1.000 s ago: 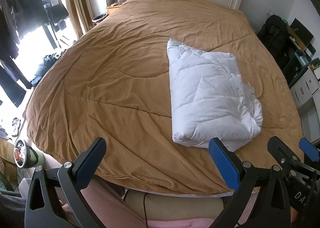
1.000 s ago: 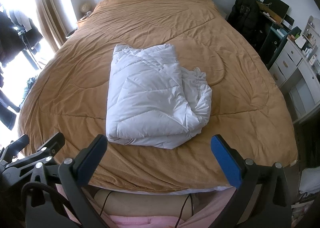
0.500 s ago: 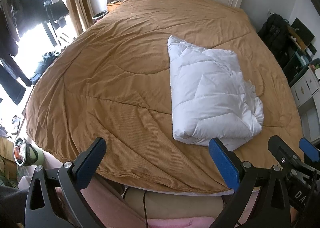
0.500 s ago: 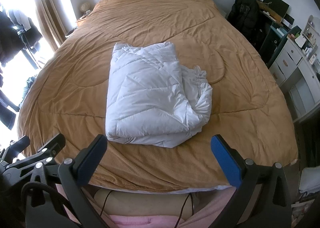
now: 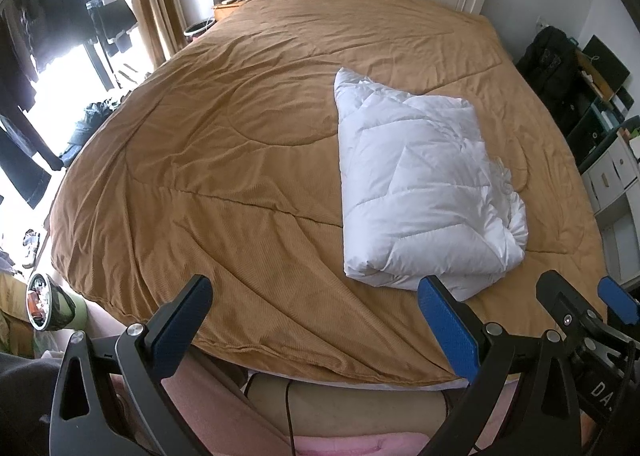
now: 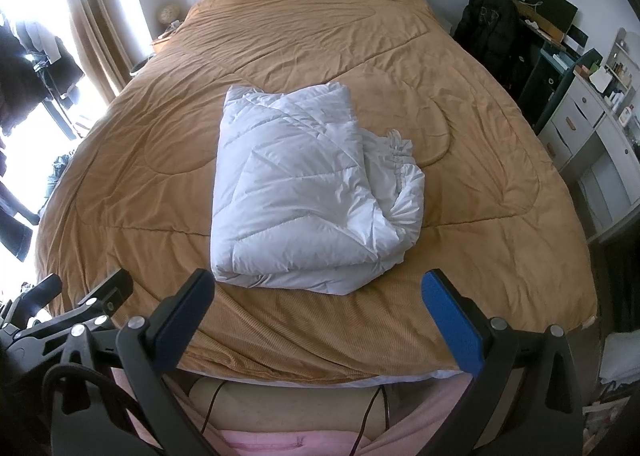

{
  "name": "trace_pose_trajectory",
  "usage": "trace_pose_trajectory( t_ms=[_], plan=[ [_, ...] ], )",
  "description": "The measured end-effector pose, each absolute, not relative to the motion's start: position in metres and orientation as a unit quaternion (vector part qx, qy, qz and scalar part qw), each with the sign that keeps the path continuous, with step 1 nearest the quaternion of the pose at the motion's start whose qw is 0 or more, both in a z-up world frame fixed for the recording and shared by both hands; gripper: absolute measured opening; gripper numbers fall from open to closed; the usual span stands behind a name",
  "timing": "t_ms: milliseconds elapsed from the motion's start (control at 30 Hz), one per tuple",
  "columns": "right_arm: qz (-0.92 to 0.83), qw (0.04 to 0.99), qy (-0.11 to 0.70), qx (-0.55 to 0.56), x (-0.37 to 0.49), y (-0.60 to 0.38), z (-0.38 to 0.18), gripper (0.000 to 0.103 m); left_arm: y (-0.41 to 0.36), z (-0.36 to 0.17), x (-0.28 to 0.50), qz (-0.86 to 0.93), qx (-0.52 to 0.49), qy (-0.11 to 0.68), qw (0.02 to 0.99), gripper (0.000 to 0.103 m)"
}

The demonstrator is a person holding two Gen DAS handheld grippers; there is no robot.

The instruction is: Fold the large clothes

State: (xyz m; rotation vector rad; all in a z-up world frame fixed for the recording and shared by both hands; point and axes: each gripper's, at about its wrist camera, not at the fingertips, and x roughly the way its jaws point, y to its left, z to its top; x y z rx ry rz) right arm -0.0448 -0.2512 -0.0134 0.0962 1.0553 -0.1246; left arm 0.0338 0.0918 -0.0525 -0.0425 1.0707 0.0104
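My white puffy garment lies folded into a thick bundle on the tan bedspread, near the bed's foot. My left tongs and right tongs hang spread and empty above the near edge. Folding looks finished; only its ruffled right side stays loose.

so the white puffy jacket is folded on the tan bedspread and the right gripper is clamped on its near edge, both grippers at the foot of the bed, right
Not quite: the right gripper is open and holds nothing, short of the white puffy jacket, as the right wrist view shows. The rest stands.
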Motion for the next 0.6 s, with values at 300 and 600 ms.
trace_pose_trajectory(
  t_ms=[300, 600],
  plan=[
    [-0.062, 0.86, 0.504, 0.048, -0.0471, -0.2493, -0.0138, 0.103, 0.0925, -0.0533, 0.0344, 0.005, -0.02, 0.511, 0.86, 0.102],
    [-0.064, 0.86, 0.504, 0.048, -0.0462, -0.2485, -0.0142, 0.103, 0.0933, -0.0545, 0.0341, 0.008, -0.018, 0.51, 0.86, 0.102]
  ],
)
